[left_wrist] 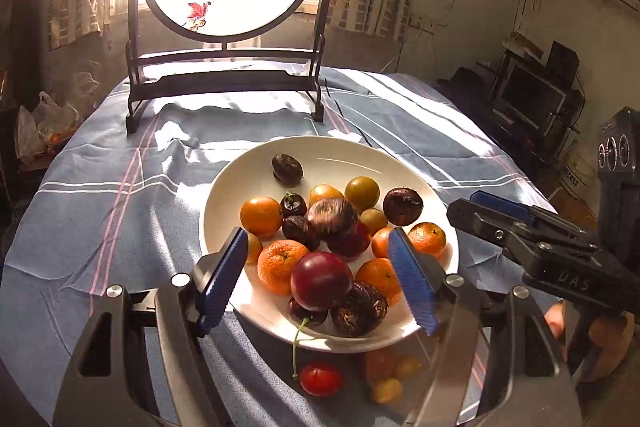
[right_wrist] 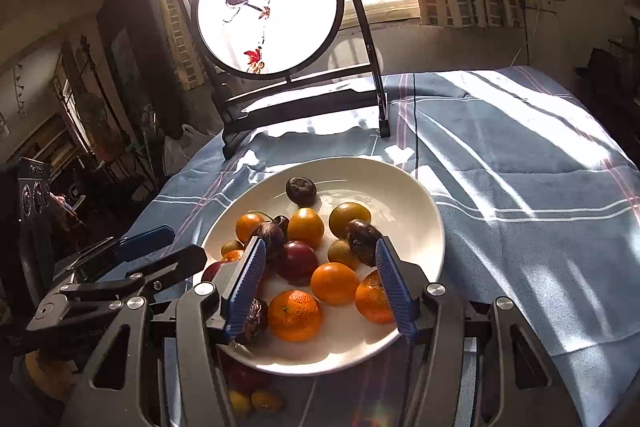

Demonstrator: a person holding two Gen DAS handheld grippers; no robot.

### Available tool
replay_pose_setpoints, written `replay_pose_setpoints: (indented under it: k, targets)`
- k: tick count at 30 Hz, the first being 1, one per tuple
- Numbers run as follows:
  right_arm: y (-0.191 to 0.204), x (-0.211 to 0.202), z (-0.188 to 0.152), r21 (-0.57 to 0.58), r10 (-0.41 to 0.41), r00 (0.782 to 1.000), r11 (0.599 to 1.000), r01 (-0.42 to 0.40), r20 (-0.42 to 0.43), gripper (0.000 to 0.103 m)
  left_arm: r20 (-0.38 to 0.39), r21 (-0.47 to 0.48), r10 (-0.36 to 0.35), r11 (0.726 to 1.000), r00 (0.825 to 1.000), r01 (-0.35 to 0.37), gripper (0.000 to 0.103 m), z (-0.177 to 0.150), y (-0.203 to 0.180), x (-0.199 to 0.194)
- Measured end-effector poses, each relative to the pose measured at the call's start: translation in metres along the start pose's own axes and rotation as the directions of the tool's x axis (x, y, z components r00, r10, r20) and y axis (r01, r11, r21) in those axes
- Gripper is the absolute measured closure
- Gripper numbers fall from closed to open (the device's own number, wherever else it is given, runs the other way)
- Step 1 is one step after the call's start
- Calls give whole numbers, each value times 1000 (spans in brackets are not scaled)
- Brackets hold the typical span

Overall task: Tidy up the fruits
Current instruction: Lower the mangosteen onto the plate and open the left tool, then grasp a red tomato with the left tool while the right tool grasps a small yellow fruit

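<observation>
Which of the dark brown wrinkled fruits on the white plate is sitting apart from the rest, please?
The dark brown fruit at the far side of the white plate, towards the round screen. It lies alone on bare plate, while the other dark ones sit among the oranges.

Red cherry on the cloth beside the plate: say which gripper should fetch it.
Left, probably. The red cherry lies just before the white plate, directly below the open, empty left gripper. The right gripper hangs over the plate's other side.
</observation>
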State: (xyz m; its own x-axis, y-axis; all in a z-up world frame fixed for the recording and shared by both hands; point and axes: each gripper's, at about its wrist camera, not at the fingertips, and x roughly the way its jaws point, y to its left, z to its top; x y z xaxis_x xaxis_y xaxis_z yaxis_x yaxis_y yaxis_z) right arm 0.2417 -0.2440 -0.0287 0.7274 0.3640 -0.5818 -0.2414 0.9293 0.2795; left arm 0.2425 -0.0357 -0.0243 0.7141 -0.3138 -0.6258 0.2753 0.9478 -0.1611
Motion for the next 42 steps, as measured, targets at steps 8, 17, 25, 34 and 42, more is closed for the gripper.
replay_pose_setpoints:
  k: [8, 17, 25, 34, 42]
  targets:
    - [2, -36, -77, -12, 21, 999, 1000, -21, -29, 45, -153, 161, 88, 985, 984, -63, 33, -84, -5, -7]
    - [0, -38, -84, 31, 51, 997, 998, -50, -55, 45, -267, 142, 72, 989, 961, -35, 61, -81, -8, 26]
    - [10, -14, -86, -6, 48, 983, 999, -50, -176, 50, -181, 89, 14, 996, 983, 2, 73, -80, -3, 7]
    - [17, 31, -80, 115, 142, 951, 987, -114, -273, 57, -64, -147, -109, 984, 992, 99, 73, -79, 39, -14]
    - [28, 31, -82, 45, 89, 942, 996, -79, -323, 68, -63, -144, -108, 985, 992, 98, 73, -79, 39, -14]
